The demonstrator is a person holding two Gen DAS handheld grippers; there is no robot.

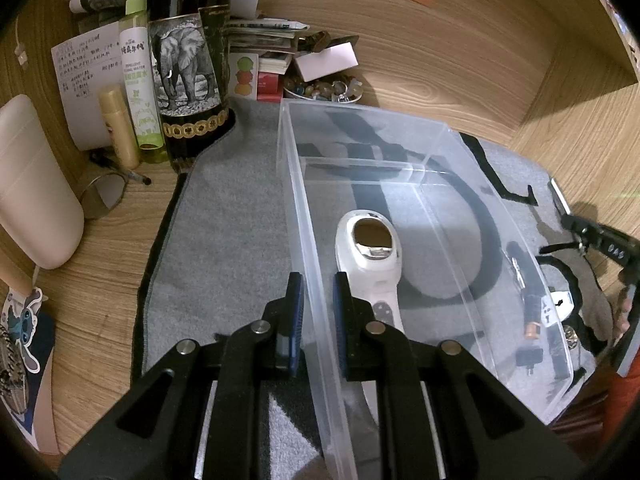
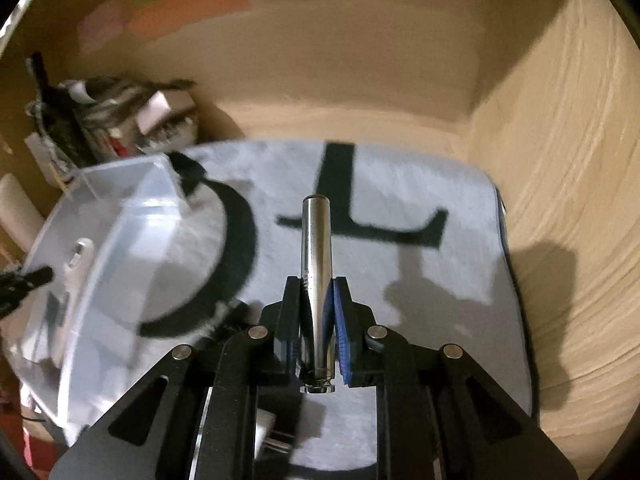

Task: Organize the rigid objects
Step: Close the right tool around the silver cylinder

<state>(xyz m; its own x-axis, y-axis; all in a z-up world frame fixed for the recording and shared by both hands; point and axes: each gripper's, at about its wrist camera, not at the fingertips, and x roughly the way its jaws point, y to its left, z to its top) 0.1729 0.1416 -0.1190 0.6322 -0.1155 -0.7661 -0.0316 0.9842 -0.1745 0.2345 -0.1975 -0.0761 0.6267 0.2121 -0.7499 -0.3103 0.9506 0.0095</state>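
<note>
My left gripper (image 1: 318, 282) is shut on the near left wall of a clear plastic bin (image 1: 360, 110) that stands on a grey mat (image 1: 224, 220). Inside the bin lies a white handheld device (image 1: 372, 248) with an oval window. In the right wrist view my right gripper (image 2: 317, 292) is shut on a silvery metal cylinder (image 2: 316, 240), held up above the mat (image 2: 420, 280) and pointing forward. The bin (image 2: 120, 176) is to its left, blurred, with the white device (image 2: 78, 260) in it and the left gripper's black tip (image 2: 28, 278) at its edge.
Wooden walls (image 1: 460, 60) close in the desk at the back and right. A dark bottle with an elephant label (image 1: 186, 68), a green spray bottle (image 1: 138, 72), a bowl of stones (image 1: 324, 90) and papers crowd the back left. Small objects (image 1: 534, 312) lie on the mat right of the bin.
</note>
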